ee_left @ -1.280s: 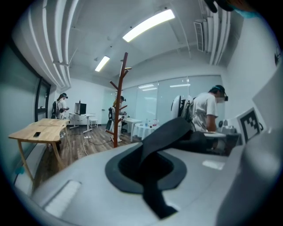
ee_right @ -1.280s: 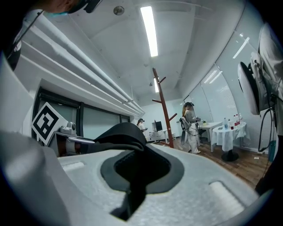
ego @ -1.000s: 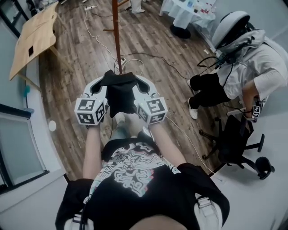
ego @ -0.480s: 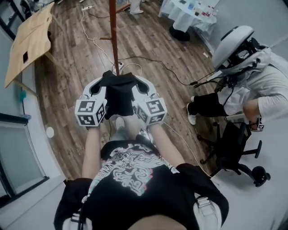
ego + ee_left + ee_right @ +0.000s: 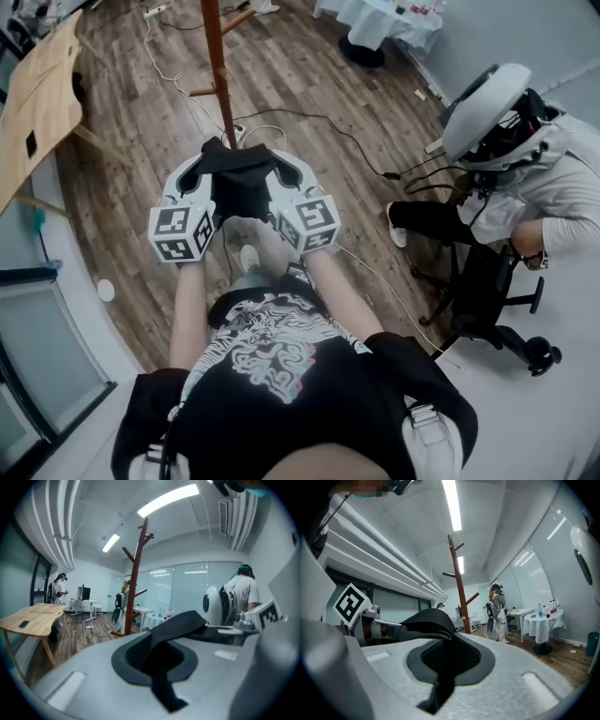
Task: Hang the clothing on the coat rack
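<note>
Seen from above, you stand on a wood-plank floor with both arms stretched forward and a hand-held gripper in each hand. The left gripper is clamped tight, its jaws pinching a fold of black clothing. The right gripper is clamped the same way on the opposite edge. Each gripper's own view shows dark fabric squeezed out of the seam between its jaws and running across towards the other gripper. The garment hangs as a short dark band between the two, clear of the floor and not yet on anything.

You hold it at two points, side by side and at about the same height. This is most likely so that the cloth is spread and an opening can be dropped over a peg, instead of bunching in one grip. The coat rack is a reddish-brown wooden pole with short upward-slanting pegs. It stands straight ahead of the garment, near it but not touching. In both gripper views its upper pegs rise above the cloth, so the garment will probably need lifting before it can catch on one.

A light wooden table is to your left, and a seated person in white is well off to your right
</note>
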The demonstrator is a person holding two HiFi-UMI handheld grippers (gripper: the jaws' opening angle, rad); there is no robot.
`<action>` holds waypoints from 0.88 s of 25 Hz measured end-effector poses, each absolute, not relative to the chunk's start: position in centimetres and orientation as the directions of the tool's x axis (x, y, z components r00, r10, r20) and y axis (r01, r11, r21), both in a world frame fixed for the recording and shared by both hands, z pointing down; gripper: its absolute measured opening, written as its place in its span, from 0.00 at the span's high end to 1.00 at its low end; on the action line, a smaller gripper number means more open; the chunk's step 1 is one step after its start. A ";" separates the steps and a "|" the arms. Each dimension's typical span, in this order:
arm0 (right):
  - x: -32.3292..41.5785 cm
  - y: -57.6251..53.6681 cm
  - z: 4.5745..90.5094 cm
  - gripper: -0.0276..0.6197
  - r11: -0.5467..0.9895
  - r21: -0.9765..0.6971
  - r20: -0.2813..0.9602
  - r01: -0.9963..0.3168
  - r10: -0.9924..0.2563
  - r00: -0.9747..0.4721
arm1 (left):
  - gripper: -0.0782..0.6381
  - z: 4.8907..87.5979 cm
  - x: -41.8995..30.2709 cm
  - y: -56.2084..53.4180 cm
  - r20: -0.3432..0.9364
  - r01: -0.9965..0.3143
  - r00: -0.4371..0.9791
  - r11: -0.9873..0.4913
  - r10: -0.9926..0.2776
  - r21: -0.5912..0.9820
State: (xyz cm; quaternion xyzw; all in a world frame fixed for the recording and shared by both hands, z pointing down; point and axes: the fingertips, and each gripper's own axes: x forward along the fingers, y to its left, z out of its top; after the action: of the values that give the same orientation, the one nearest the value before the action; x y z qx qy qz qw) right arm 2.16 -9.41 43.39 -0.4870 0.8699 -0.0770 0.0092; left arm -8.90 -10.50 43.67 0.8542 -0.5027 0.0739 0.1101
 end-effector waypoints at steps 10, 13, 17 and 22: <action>3.2 -16.8 43.6 0.93 0.462 -0.138 0.073 -0.876 -0.877 -0.475 | 0.90 44.1 -8.0 -17.6 0.244 -0.861 0.505 -0.503 -0.828 0.077; 3.6 -18.5 43.7 0.93 0.451 -0.137 0.073 -0.882 -0.883 -0.463 | 0.89 44.1 -7.7 -19.3 0.243 -0.855 0.514 -0.513 -0.823 0.071; 3.3 -20.4 44.2 0.93 0.434 -0.150 0.071 -0.888 -0.891 -0.448 | 0.89 44.4 -8.0 -20.9 0.241 -0.851 0.521 -0.520 -0.819 0.071; 2.9 -21.7 44.1 0.93 0.421 -0.133 0.075 -0.897 -0.898 -0.433 | 0.89 44.5 -8.4 -22.1 0.246 -0.845 0.530 -0.530 -0.812 0.072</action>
State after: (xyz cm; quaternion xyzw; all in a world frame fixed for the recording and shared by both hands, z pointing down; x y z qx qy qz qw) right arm 2.94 -21.65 44.06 -0.5325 0.8430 -0.0765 0.0041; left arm -8.41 -22.11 44.52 0.8698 -0.4763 0.0912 0.0912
